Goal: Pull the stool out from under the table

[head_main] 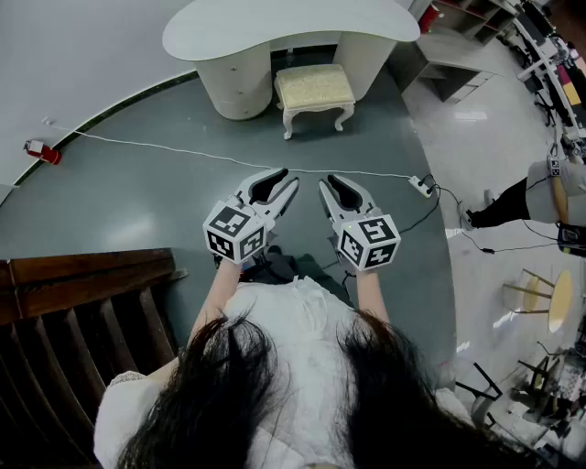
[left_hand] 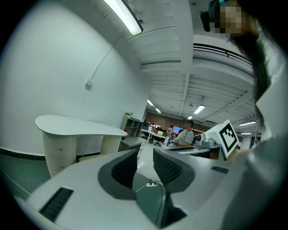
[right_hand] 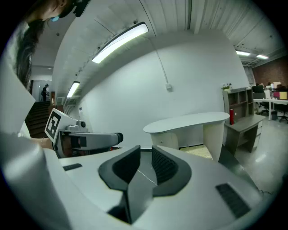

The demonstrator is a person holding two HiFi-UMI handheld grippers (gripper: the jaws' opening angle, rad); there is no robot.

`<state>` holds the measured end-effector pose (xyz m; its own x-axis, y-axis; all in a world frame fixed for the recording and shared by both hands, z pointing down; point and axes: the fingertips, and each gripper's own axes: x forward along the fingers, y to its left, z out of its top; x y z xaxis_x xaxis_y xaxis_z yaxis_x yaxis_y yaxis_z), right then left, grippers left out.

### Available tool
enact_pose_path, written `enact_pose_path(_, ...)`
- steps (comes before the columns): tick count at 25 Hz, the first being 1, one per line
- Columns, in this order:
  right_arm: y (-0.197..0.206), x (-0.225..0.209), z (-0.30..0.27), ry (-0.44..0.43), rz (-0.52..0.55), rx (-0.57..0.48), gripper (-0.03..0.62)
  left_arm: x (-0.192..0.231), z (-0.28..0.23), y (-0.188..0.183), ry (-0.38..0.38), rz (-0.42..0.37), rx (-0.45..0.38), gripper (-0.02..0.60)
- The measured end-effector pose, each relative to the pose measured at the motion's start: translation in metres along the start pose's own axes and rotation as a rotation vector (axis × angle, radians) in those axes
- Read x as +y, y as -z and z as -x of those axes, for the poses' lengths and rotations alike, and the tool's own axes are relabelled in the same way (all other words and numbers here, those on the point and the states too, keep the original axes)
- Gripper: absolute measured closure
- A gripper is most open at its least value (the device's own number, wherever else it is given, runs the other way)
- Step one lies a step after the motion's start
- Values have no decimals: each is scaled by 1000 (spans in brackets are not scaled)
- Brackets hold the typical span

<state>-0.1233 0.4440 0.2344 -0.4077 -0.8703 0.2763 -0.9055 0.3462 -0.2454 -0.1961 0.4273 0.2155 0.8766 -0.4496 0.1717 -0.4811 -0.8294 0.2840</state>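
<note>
A cream stool (head_main: 314,88) with a padded seat and curved legs stands half under the white kidney-shaped table (head_main: 284,23) at the top of the head view. Both grippers hang in front of the person, well short of the stool, over the grey floor. My left gripper (head_main: 282,180) is shut with nothing between its jaws. My right gripper (head_main: 328,186) is also shut and empty. The left gripper view shows the table (left_hand: 76,125) and a strip of the stool (left_hand: 87,157) far off beyond the gripper (left_hand: 145,155). In the right gripper view, table (right_hand: 189,122) and stool (right_hand: 198,152) lie beyond the gripper (right_hand: 145,152).
A white cable (head_main: 183,149) crosses the floor between me and the stool and ends at a power strip (head_main: 421,186). Dark wooden stairs (head_main: 82,302) stand at lower left. A grey side desk (head_main: 458,64) adjoins the table on the right. A person (head_main: 549,192) is at the far right.
</note>
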Motion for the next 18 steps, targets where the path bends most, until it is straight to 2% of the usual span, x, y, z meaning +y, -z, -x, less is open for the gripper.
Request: enact_pose_path(18, -6, -34, 29, -25, -22, -44, 505, -23, -25, 1, -48, -10, 6, 462)
